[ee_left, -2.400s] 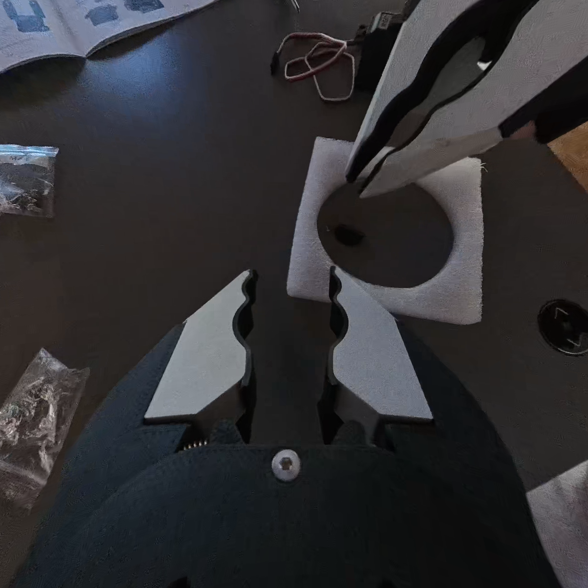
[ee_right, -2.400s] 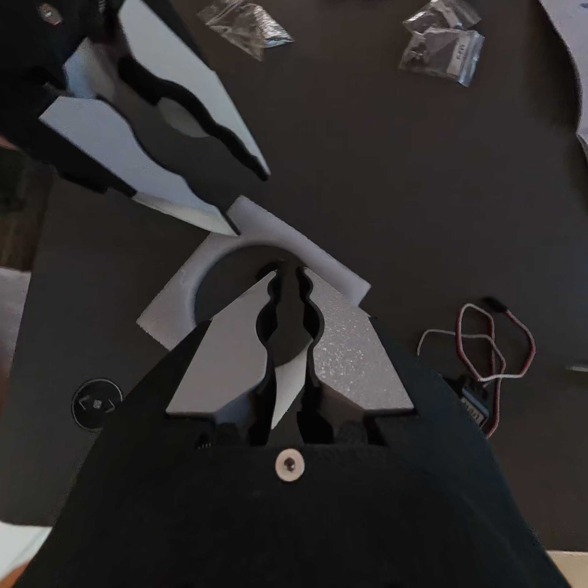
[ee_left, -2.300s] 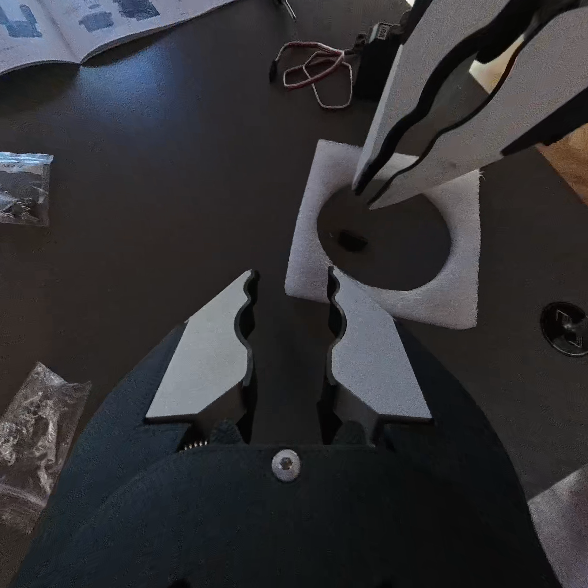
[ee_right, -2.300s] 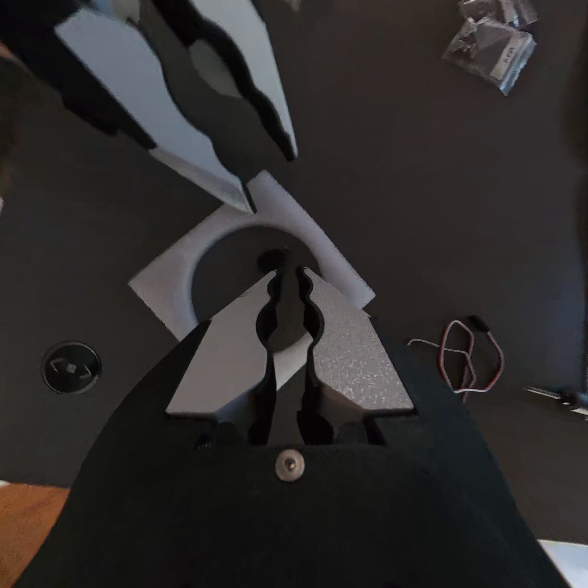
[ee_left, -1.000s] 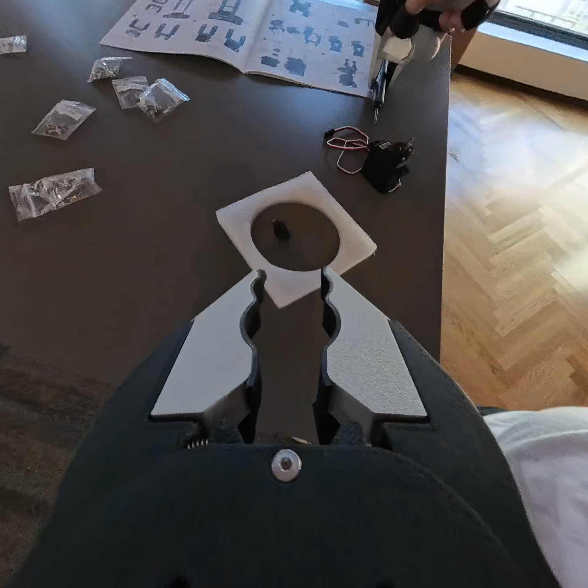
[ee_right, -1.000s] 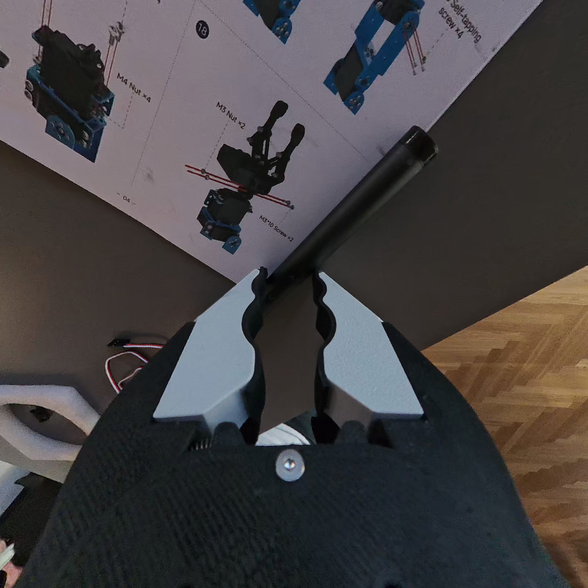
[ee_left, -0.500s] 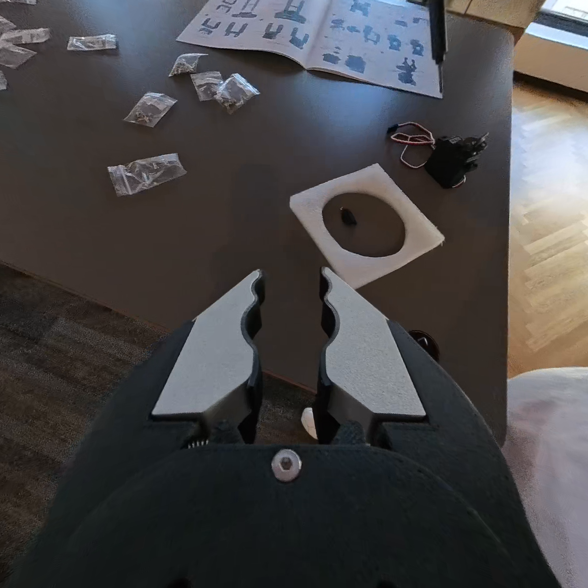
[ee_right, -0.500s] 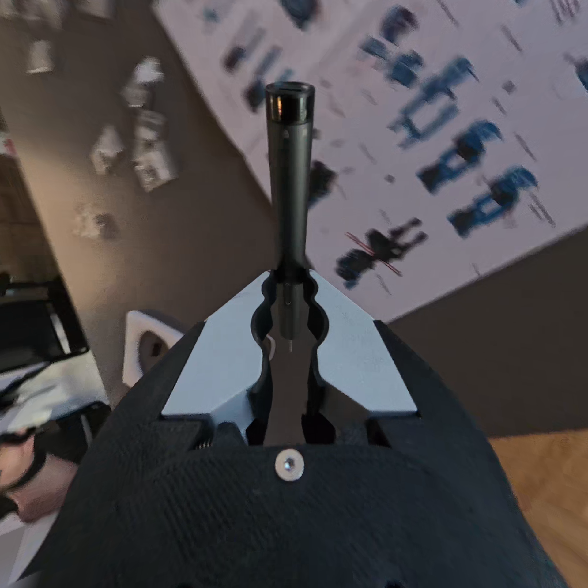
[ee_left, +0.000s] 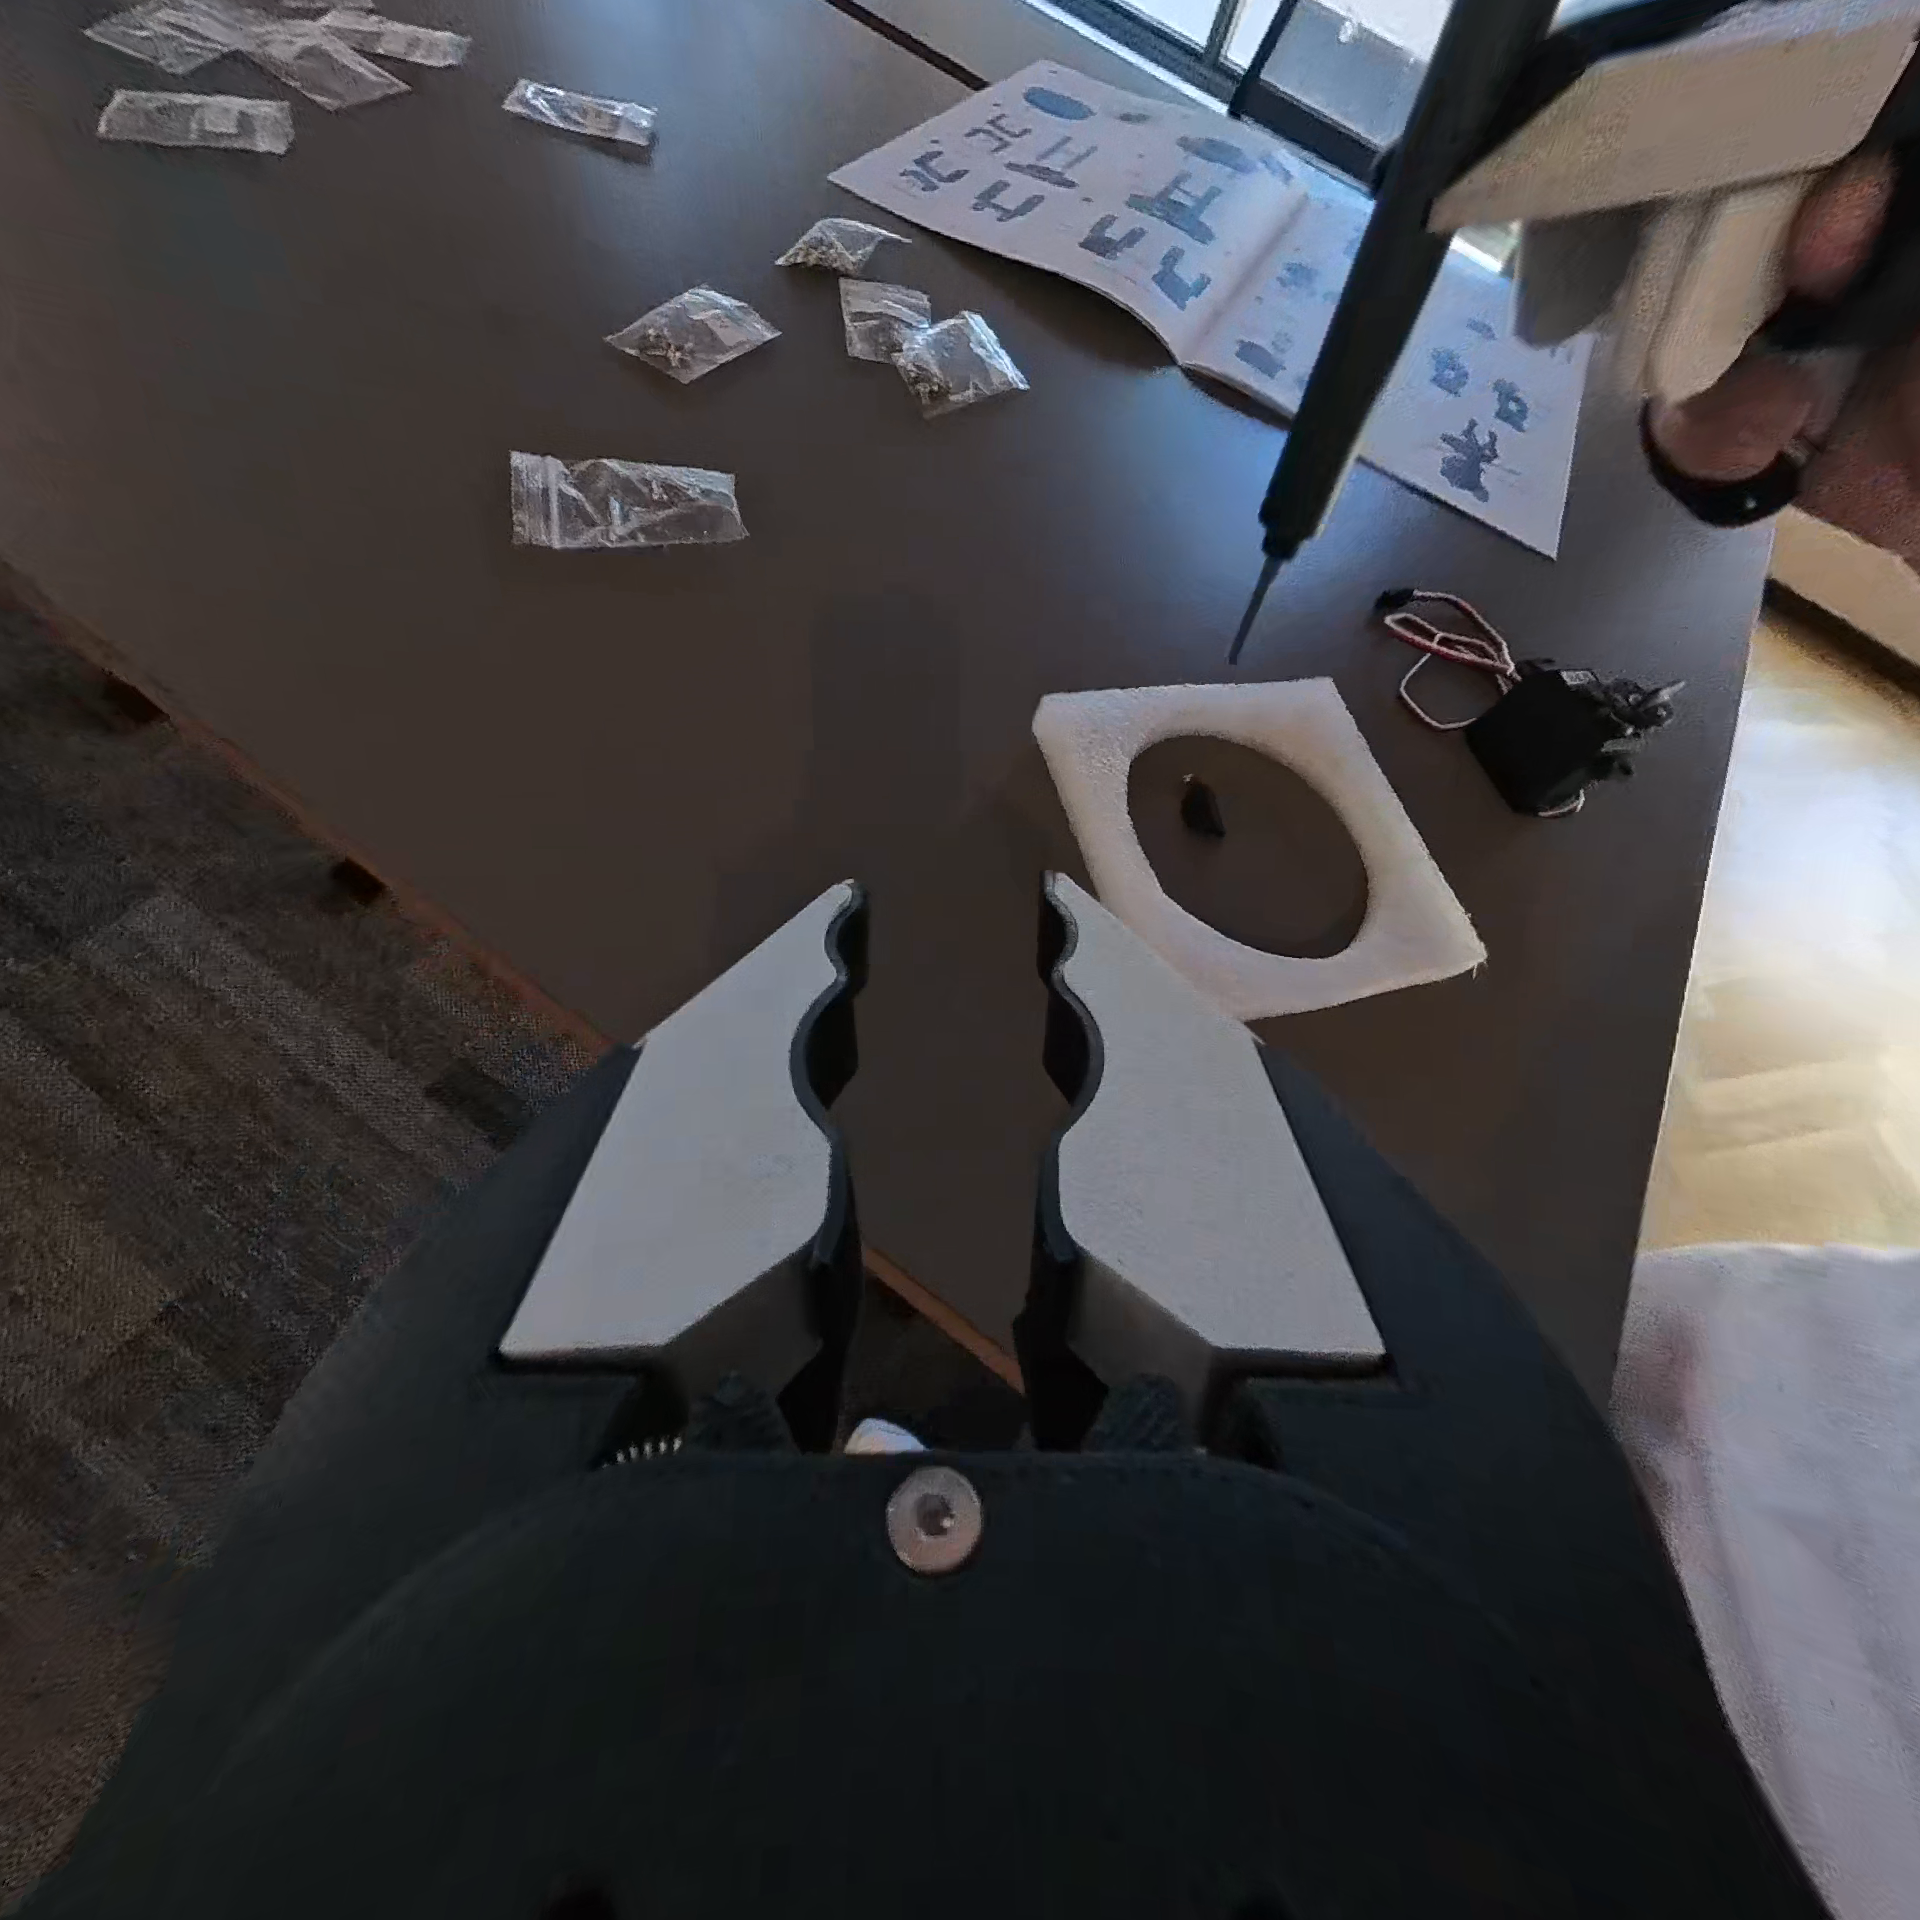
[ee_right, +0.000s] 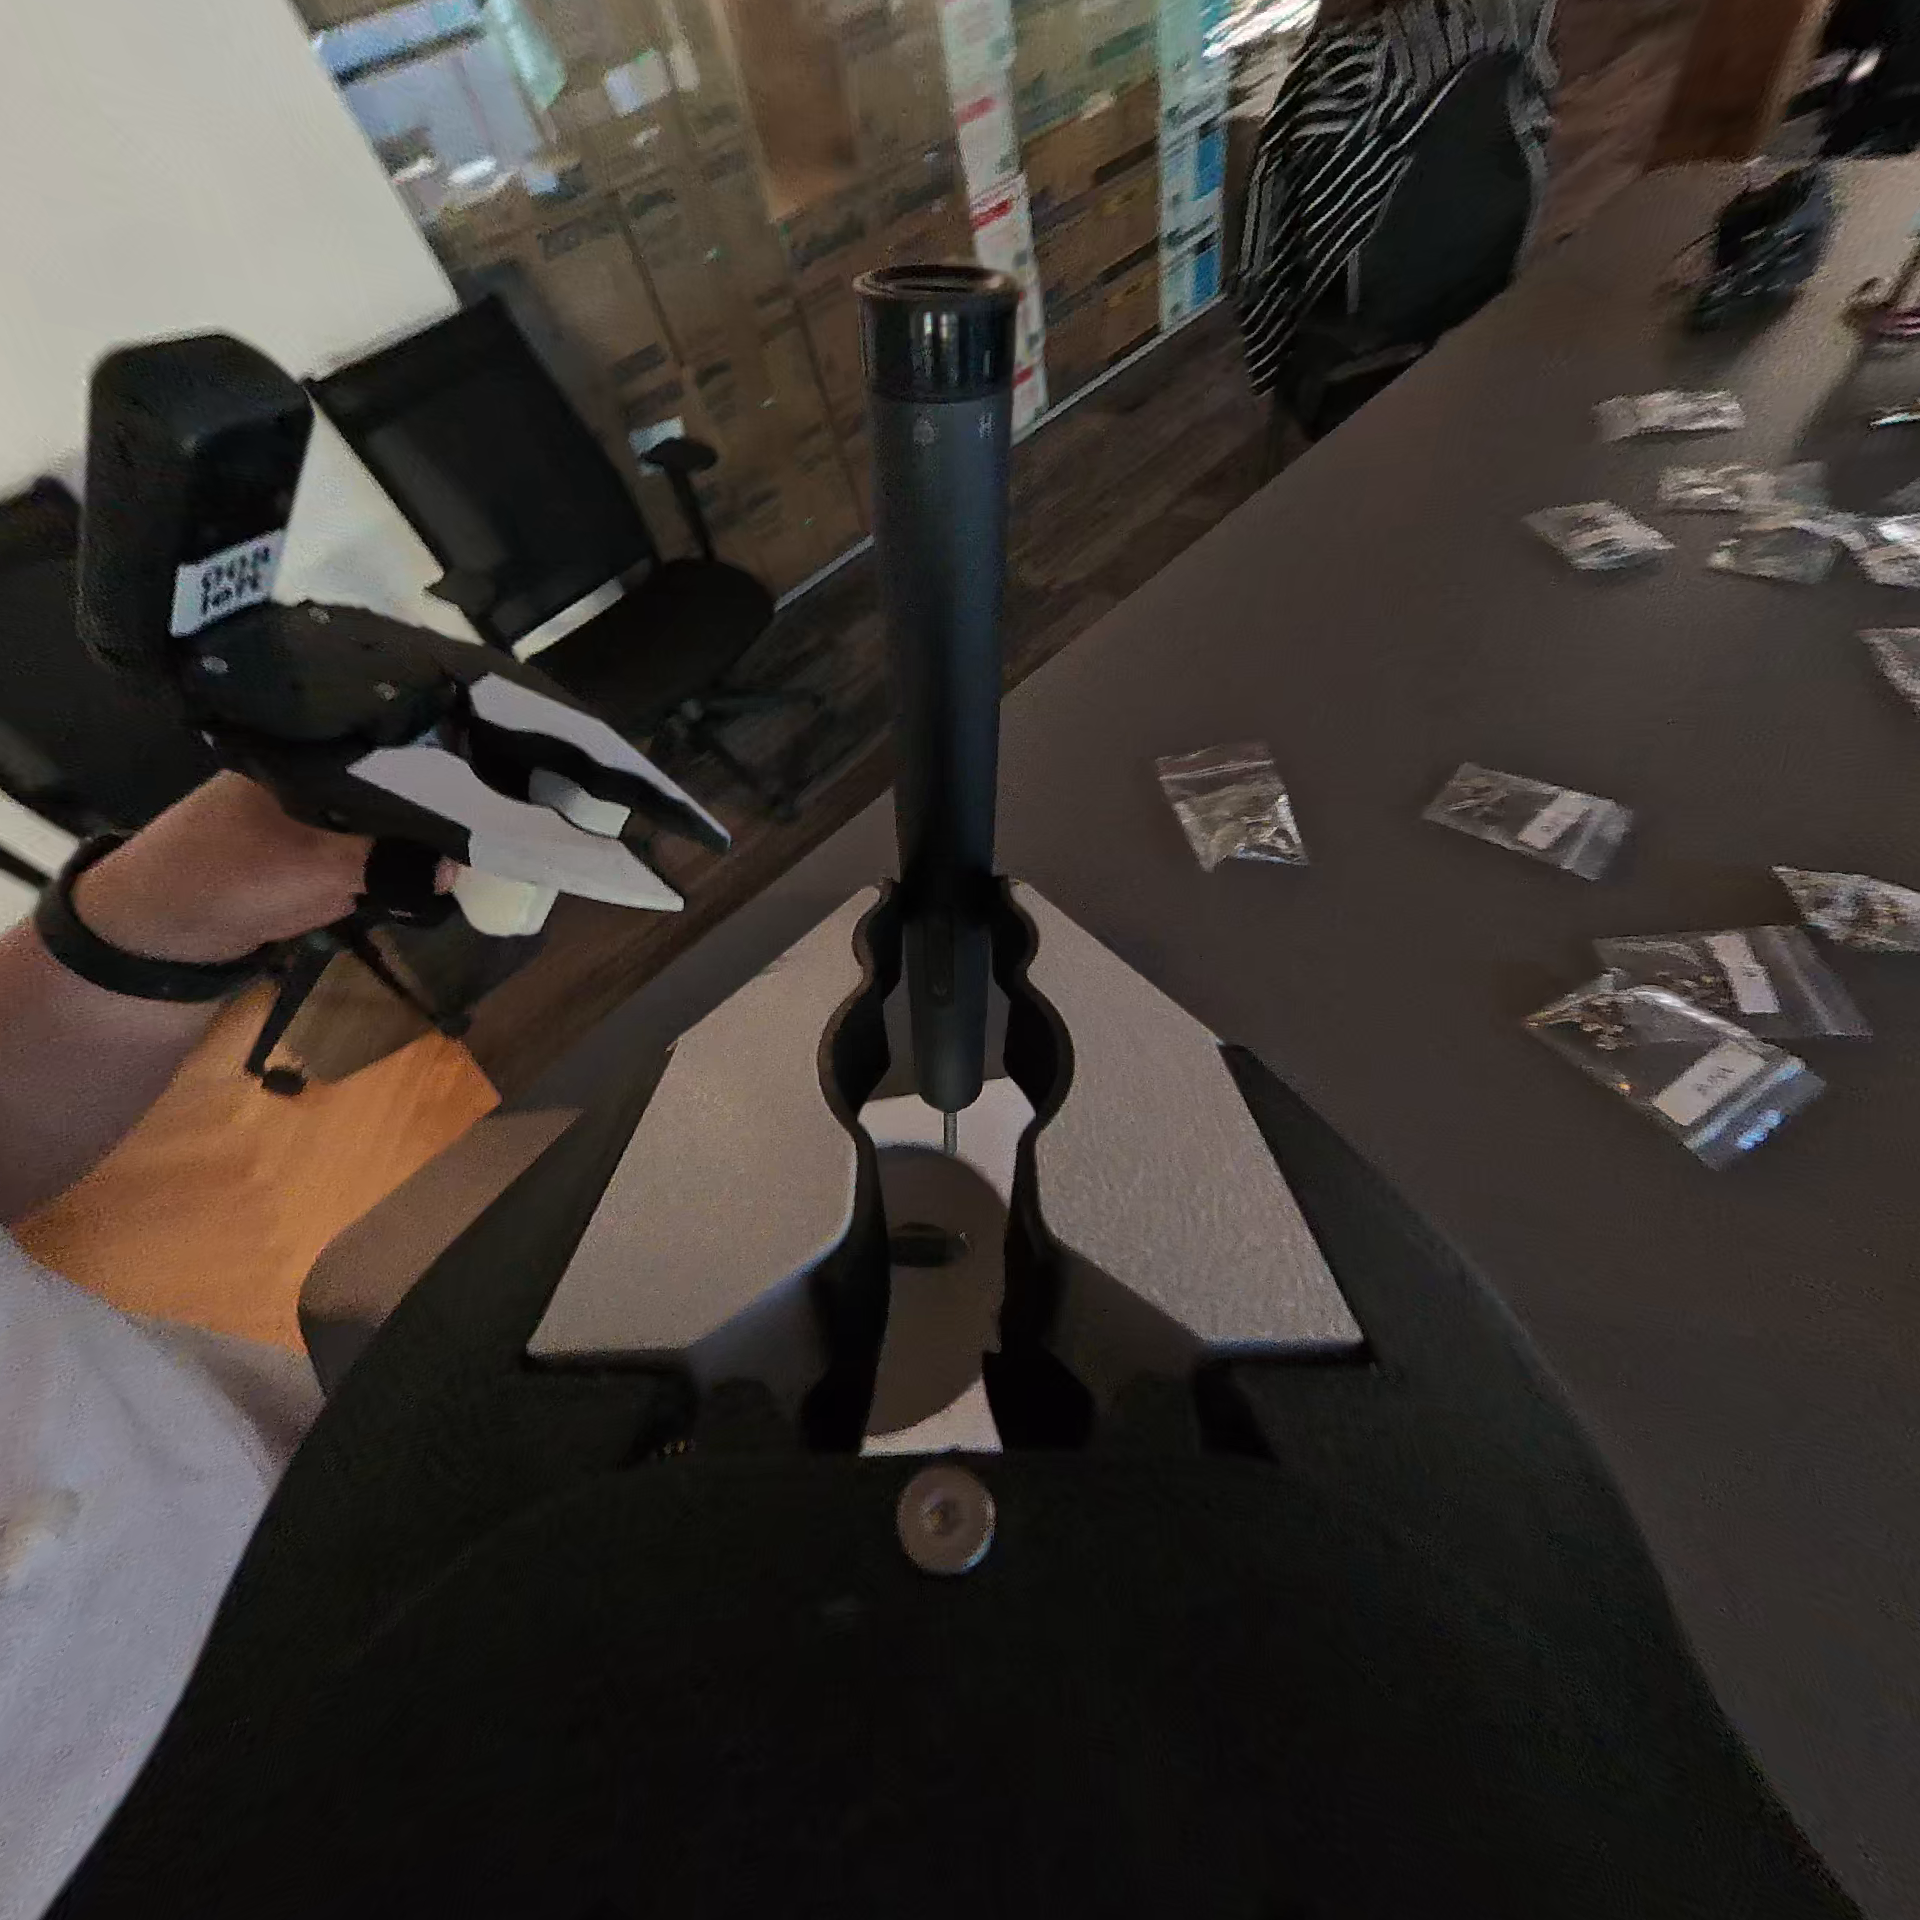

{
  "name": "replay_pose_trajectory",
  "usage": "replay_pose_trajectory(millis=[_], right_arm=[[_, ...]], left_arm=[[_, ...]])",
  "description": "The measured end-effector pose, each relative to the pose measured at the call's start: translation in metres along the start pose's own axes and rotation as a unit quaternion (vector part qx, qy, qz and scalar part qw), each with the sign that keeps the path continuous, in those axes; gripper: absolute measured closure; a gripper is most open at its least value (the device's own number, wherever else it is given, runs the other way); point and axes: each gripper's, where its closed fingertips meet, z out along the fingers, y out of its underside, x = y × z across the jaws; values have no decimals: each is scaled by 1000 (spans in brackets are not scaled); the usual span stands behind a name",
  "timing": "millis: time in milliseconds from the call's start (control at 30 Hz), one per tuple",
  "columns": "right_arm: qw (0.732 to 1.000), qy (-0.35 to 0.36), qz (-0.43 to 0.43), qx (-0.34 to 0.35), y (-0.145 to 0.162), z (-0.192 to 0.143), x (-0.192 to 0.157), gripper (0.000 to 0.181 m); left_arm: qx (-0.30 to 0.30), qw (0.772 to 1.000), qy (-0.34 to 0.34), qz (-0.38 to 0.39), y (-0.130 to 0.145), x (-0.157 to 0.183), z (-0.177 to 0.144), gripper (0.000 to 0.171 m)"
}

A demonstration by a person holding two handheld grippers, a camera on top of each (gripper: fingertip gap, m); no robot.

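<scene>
R gripper (ee_right: 943, 904) clamped on a dark screwdriver (ee_right: 940, 582), handle up, thin bit pointing down w/ tip over white foam ring (ee_right: 935, 1403) seen thru the jaw gap; small dark part (ee_right: 920, 1242) lies in the ring's hole. L gripper (ee_right: 665, 842), jaws apart w/ nothing between, held in a hand (ee_right: 223, 883) off the table's (ee_right: 1455, 644) left edge. Clear parts bags (ee_right: 1231, 805) scattered toward the right edge, blurred.

Matt dark table (ee_left: 831, 644), white foam square (ee_left: 1091, 727), glossy clear plastic bags (ee_left: 623, 499).
</scene>
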Motion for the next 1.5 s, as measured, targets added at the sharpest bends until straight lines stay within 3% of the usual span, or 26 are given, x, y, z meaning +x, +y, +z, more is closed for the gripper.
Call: replay_pose_trajectory(millis=[200,433,767,933,1067,1167,1333,1500], right_arm=[[997,-49,-11,-59,31,23,-5,166],[994,-53,-24,-88,47,29,-3,165],[995,-49,-42,-69,31,23,-10,166],[998,-61,17,-3,-2,-8,-13,165],[989,-97,101,53,-28,-43,-12,166],[979,-118,147,80,-39,-69,-7,166],[974,-111,175,89,-31,-102,11,166],[961,-132,230,77,-3,-132,29,166]], left_arm=[[-3,999,-31,-30,11,2,-5,141],[7,998,-53,-37,6,-6,-12,141],[6,999,-30,-20,-6,-4,2,142],[21,996,67,61,-16,43,28,136],[58,978,101,175,-31,86,52,133],[86,964,135,212,-49,121,61,136],[80,957,168,225,-53,163,74,140],[56,969,157,182,-39,183,87,141]])
